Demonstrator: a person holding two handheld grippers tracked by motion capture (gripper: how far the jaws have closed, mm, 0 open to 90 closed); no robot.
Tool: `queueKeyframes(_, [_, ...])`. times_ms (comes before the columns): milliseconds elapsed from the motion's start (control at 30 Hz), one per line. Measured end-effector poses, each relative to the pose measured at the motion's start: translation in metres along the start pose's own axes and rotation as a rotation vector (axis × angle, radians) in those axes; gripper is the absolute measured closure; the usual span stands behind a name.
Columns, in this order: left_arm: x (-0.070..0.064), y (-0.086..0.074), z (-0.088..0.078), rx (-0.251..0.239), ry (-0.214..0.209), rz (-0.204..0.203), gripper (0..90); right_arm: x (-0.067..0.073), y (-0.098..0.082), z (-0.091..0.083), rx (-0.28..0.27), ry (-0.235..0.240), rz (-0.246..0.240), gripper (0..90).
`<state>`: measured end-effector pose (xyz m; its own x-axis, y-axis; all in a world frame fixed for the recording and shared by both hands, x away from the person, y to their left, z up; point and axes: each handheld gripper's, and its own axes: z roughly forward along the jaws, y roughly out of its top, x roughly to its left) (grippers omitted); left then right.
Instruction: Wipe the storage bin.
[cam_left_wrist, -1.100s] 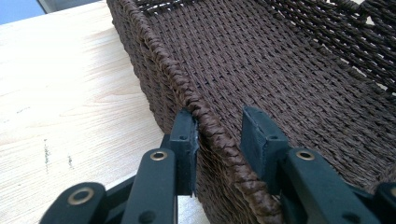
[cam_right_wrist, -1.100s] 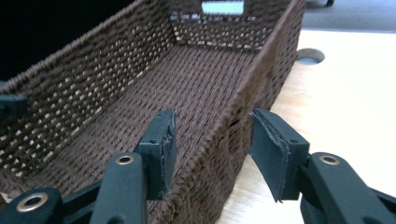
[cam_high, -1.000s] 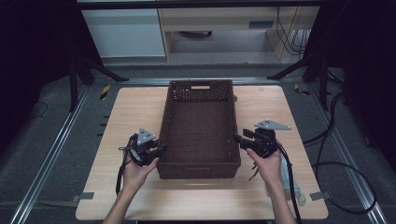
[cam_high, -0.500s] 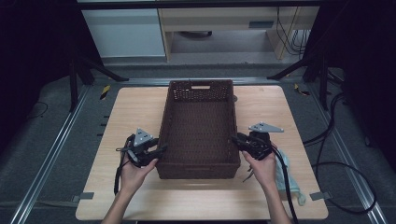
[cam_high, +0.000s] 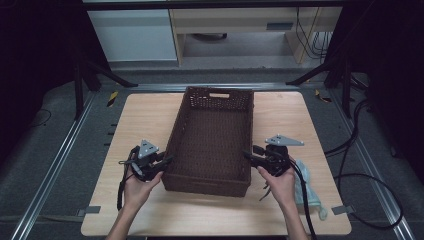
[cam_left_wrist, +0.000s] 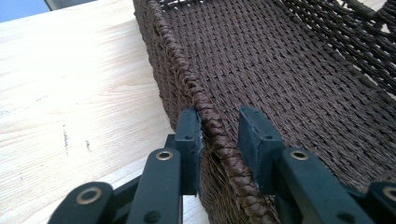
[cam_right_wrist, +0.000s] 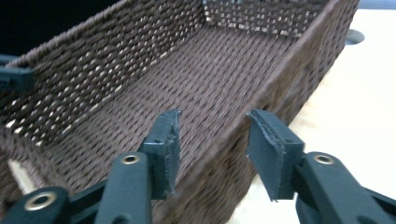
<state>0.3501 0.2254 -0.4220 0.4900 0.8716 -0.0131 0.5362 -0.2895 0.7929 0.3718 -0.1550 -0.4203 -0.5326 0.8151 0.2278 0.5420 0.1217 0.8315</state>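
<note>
High view: basket is straddled at both long rims, not yet lifted. Left gripper has just been closing, one pad touching the rim, not clamped; right gripper has just been opening, rim loose between.

A fixed camera looks forward and down over the table; two claw-mounted cameras peer close along opposite rims of the same woven basket.

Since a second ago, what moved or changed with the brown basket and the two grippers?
Not much moved. The left gripper has just been closing its jaws, with the basket rim between them, one pad touching and a gap at the other. The right gripper has just been opening, its pads apart either side of the opposite wall. Basket and hands kept their places on the table.
</note>
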Motion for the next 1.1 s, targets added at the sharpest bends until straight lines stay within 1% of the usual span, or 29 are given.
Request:
queueKeyframes(133, [0.008,0.001,0.001,0.002,0.006,-0.016,72.1,-0.004,0.006,0.006,-0.032,-0.006,0.022,50.1])
queueKeyframes(167, [0.010,0.002,0.001,0.002,0.006,-0.020,72.4,-0.005,0.008,0.009,-0.041,-0.014,0.024,49.3])
queueKeyframes(233, [0.013,0.003,0.002,0.002,0.005,-0.026,72.8,-0.005,0.010,0.014,-0.042,-0.031,0.015,48.4])
queueKeyframes(267, [0.015,0.003,0.003,0.003,0.009,-0.026,72.8,-0.005,0.011,0.017,-0.039,-0.041,0.007,49.9])
queueKeyframes(333, [0.020,0.004,0.004,0.000,0.015,-0.036,72.4,-0.005,0.011,0.022,-0.025,-0.045,-0.002,56.2])
queueKeyframes(367, [0.022,0.004,0.004,0.001,0.019,-0.038,71.4,-0.005,0.010,0.024,-0.020,-0.050,-0.008,57.6])
queueKeyframes(400, [0.023,0.004,0.004,-0.002,0.011,-0.052,69.3,-0.004,0.009,0.025,-0.021,-0.063,-0.024,59.0])
queueKeyframes(433, [0.023,0.004,0.004,-0.008,0.014,-0.051,68.4,-0.003,0.008,0.025,-0.024,-0.064,-0.024,60.1])
queueKeyframes(500, [0.021,0.002,0.003,-0.021,0.036,-0.031,65.5,-0.003,0.006,0.024,-0.027,-0.057,-0.009,60.6])
queueKeyframes(533, [0.020,0.002,0.002,-0.027,0.038,-0.030,63.9,-0.004,0.006,0.024,-0.027,-0.054,-0.003,60.9])
queueKeyframes(600, [0.019,0.002,-0.002,-0.053,0.036,-0.032,57.3,-0.003,0.006,0.023,-0.029,-0.054,0.000,61.1])
queueKeyframes(633, [0.019,0.002,-0.004,-0.058,0.037,-0.033,55.0,-0.003,0.005,0.023,-0.029,-0.055,0.000,61.1])
queueKeyframes(700, [0.019,0.002,-0.007,-0.060,0.042,-0.028,55.2,-0.002,0.005,0.022,-0.025,-0.053,-0.002,61.2])
queueKeyframes(733, [0.020,0.002,-0.008,-0.052,0.040,-0.030,57.6,-0.002,0.005,0.022,-0.024,-0.054,-0.003,61.2])
queueKeyframes(767, [0.020,0.001,-0.009,-0.038,0.034,-0.034,63.2,-0.001,0.005,0.021,-0.020,-0.053,-0.003,61.1])
queueKeyframes(800, [0.021,0.000,-0.009,-0.035,0.034,-0.035,66.1,0.000,0.005,0.020,-0.018,-0.054,-0.005,61.0])
queueKeyframes(900, [0.025,0.001,-0.010,-0.034,0.029,-0.052,72.5,0.006,0.002,0.017,-0.015,-0.047,-0.002,60.2])
queueKeyframes(933, [0.026,0.002,-0.010,-0.032,0.038,-0.048,74.5,0.008,0.000,0.015,-0.014,-0.041,0.000,59.7])
queueKeyframes(1033, [0.028,0.003,-0.008,-0.028,0.048,-0.047,77.5,0.010,0.000,0.013,-0.011,-0.017,-0.009,57.0])
queueKeyframes(1100, [0.029,0.004,-0.007,-0.027,0.044,-0.050,77.6,0.009,0.001,0.013,-0.011,-0.002,-0.007,51.8])
